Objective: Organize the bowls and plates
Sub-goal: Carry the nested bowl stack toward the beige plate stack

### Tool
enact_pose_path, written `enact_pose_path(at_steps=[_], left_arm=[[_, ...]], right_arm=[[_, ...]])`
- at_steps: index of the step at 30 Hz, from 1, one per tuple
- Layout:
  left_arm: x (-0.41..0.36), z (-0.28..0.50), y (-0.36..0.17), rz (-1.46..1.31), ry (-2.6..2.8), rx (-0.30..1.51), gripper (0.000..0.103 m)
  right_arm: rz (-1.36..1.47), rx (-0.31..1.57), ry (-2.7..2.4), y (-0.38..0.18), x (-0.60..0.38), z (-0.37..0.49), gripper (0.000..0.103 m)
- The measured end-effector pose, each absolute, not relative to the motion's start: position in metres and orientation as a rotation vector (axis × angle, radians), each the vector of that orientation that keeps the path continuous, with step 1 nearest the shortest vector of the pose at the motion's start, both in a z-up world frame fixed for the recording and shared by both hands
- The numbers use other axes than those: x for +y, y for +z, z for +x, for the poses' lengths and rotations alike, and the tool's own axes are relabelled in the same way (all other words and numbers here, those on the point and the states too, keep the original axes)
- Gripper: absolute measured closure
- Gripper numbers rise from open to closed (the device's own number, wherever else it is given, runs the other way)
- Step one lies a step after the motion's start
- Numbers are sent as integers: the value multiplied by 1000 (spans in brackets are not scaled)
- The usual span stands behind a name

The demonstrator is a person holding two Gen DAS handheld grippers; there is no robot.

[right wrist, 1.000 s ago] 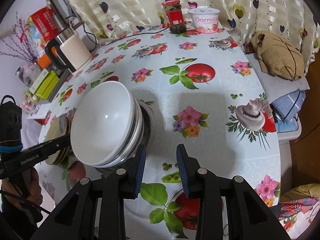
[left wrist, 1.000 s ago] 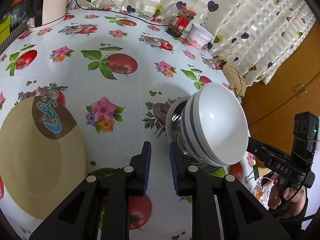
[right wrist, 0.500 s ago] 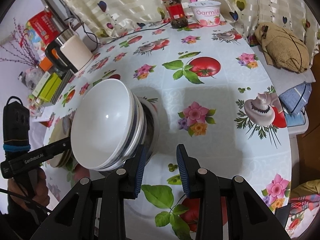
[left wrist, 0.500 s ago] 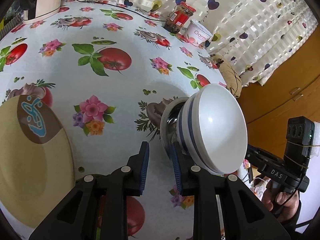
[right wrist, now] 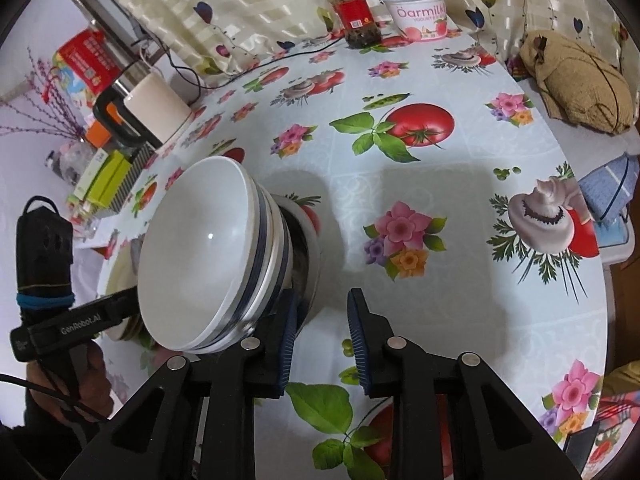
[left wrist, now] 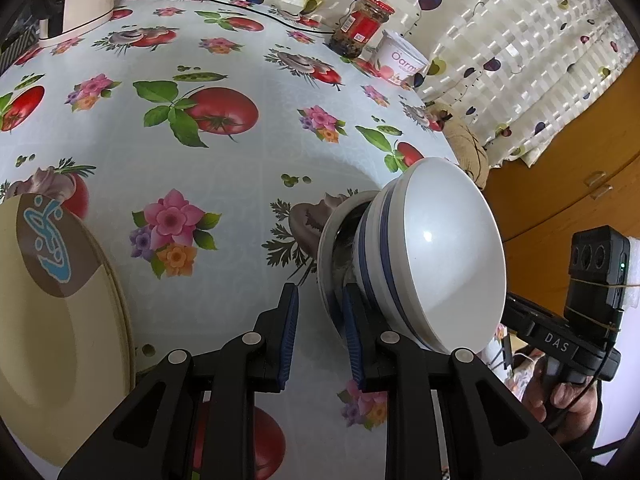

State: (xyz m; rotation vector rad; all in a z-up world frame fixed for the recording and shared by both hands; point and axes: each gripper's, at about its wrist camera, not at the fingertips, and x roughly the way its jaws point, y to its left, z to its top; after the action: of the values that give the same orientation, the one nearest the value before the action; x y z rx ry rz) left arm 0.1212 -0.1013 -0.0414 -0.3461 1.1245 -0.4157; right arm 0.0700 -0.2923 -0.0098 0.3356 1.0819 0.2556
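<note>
Two tongs point(left wrist: 318, 332) point(right wrist: 322, 334), bowl stack point(left wrist: 440, 264) apparently nearer

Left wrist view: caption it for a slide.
Both grippers flank stacked bowls carried above the floral tablecloth, beige plates at left.

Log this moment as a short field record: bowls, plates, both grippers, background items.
bowls: stack of white bowls with blue bands, nested in a metal bowl, between the two grippers
plates: beige plates, left of the bowls
left gripper: jaws apart, right finger beside the stack
right gripper: jaws apart, left finger beside the stack
background: red-lidded jar, yogurt tub, kettle
</note>
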Motion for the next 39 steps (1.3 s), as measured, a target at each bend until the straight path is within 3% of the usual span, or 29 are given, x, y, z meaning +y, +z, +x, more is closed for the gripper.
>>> enact_pose_path(at_steps=[9,17,39], left_arm=[[-106,124,-45,-337,-434,1129,84],[-107,124,-46,-340,-467,1119,90],[-96,114,-26,-296,-459,1049,90]], right_arm=[[382,1072,306,-11,-291,74,91],[463,1074,345,-17,-300,76,91],[451,1053,359,-7,-289,75,92]])
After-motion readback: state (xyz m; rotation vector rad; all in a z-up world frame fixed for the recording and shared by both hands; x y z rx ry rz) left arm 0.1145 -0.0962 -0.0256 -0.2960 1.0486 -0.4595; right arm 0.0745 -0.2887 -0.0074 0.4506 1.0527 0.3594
